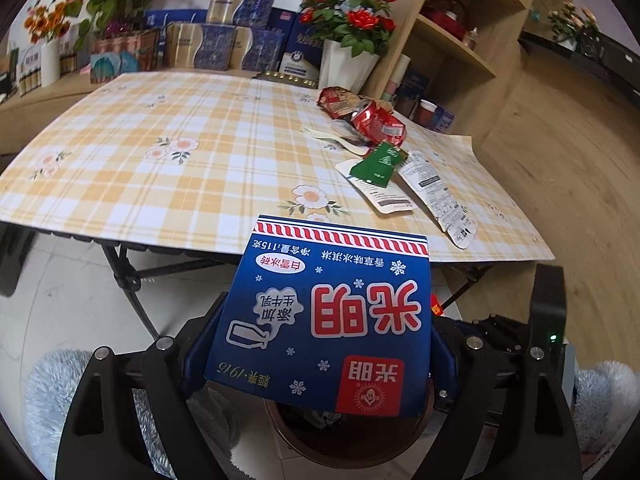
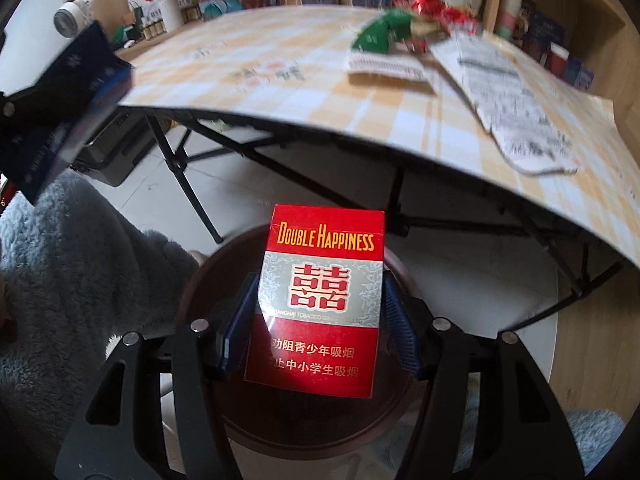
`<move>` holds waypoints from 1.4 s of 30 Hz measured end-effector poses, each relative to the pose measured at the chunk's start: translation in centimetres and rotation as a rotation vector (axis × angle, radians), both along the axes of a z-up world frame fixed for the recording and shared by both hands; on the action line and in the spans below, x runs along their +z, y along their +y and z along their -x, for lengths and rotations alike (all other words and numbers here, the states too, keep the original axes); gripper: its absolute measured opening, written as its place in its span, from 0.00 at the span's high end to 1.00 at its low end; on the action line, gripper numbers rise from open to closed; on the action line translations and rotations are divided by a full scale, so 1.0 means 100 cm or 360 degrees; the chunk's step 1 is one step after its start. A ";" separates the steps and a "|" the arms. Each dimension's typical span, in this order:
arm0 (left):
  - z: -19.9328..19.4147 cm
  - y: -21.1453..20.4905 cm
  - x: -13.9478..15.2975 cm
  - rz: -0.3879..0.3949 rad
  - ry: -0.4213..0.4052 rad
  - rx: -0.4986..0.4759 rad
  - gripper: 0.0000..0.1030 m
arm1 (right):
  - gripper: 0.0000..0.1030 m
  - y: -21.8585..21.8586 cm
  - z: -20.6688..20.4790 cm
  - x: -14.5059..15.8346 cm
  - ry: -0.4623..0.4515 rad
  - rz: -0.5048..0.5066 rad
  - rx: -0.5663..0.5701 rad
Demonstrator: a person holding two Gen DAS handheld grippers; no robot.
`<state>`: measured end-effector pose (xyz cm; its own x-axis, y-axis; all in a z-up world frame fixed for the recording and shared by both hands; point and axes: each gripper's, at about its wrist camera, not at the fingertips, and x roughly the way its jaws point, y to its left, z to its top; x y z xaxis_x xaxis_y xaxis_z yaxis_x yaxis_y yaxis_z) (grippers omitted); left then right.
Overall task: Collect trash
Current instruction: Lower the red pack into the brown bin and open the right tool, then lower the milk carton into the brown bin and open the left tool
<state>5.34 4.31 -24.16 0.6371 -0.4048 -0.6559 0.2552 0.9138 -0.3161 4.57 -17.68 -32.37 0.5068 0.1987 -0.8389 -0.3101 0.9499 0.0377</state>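
Both hand-held grippers loaded, over brown bin (image 2: 224,420).
Left hand-held gripper (image 1: 320,344) pinches blue carton (image 1: 324,320); right hand-held gripper (image 2: 320,320) pinches red pack (image 2: 320,304). Wrappers (image 1: 384,172) at 1 o'clock on desk (image 1: 160,160).

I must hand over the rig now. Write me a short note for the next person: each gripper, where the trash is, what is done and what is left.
Left gripper: shut on the blue ice cream box, held above the brown bin.
Right gripper: shut on the red cigarette pack, also above the bin's opening.
Done: both items are lifted off the table and brought over the bin; neither is released yet.
Left on the table, far right corner: crushed red can, red wrapper, green sachet, white wrappers, a white plastic fork.
Next, probably: open both grippers to drop the items, then fetch the rest.
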 end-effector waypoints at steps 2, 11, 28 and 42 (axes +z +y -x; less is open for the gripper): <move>-0.001 0.003 -0.002 0.0022 0.0014 0.0021 0.19 | 0.41 -0.002 -0.002 -0.006 0.0044 0.0005 -0.0016; -0.004 0.008 -0.004 0.0050 0.0040 0.0054 0.19 | 0.40 -0.002 -0.007 -0.016 0.0120 0.0044 -0.0037; -0.005 0.002 -0.006 -0.0001 0.0044 0.0022 0.19 | 0.07 -0.022 0.009 0.043 -0.0315 0.0030 -0.0203; -0.010 -0.037 0.009 -0.0166 -0.0067 -0.0219 0.19 | 0.06 -0.108 0.017 0.109 -0.0806 0.0065 -0.0515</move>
<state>6.32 0.61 -23.23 0.6082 -0.4212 -0.6728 0.3911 0.8966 -0.2078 2.84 -28.49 -21.49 0.8748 -0.0596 -0.4808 0.0254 0.9967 -0.0774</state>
